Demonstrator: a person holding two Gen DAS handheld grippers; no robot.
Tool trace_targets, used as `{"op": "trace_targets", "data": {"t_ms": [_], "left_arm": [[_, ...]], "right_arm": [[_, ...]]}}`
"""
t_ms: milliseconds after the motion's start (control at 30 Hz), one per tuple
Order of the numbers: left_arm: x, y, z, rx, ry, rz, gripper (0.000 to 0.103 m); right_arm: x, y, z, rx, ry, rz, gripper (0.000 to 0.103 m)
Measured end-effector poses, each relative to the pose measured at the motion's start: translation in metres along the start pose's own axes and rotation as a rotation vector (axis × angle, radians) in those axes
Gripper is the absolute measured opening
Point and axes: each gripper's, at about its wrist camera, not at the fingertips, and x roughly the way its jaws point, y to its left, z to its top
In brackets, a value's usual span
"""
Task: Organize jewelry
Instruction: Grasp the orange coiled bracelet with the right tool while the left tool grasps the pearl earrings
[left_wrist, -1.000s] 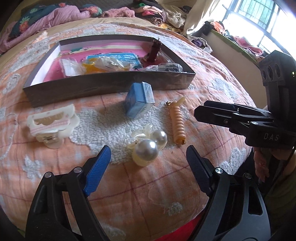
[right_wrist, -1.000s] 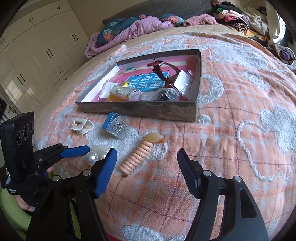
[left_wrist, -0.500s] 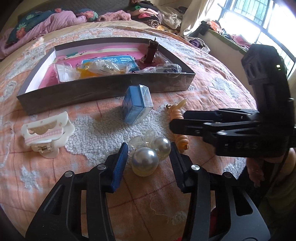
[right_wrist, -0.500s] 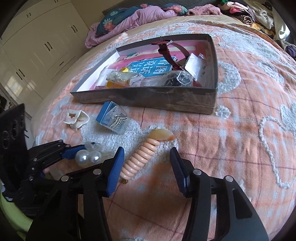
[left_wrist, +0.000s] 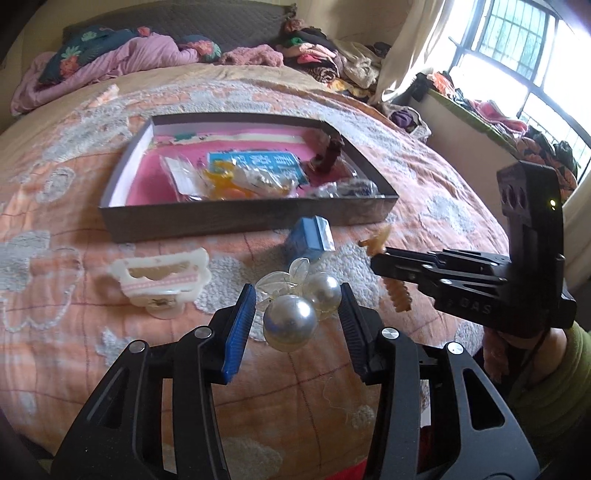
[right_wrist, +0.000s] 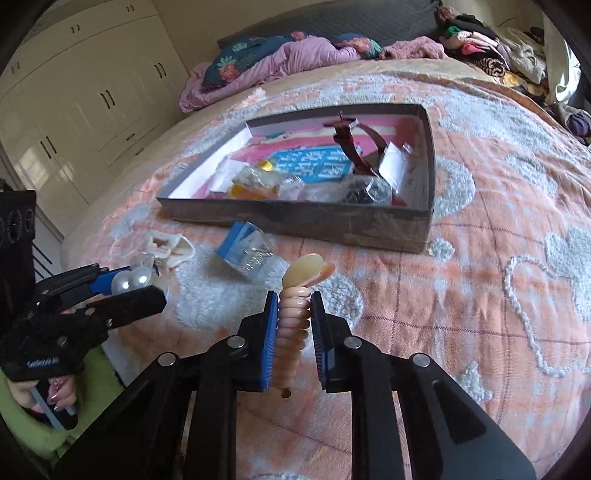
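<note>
On the bed: left tongs squeeze the pearl clip.
Right tongs: squeeze the spiral clip.
Risk: 2 round pearls could slip out.

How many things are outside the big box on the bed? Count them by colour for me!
White or pearly: 2 (pearl clip, claw clip)
Blue: 1 (small box)
Peach: 1 (spiral clip)
Total: 4

Home bedroom: blanketed bed, wardrobe, clothes piles.
</note>
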Motion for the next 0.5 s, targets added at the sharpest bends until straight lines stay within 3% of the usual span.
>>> {"op": "trace_targets", "data": {"t_ms": [500], "left_arm": [[-0.033, 0.033, 0.019, -0.099, -0.102, 0.060, 0.037]], "right_arm": [[-0.034, 0.032, 0.028, -0.098, -0.120, 0.010, 0.017]]}}
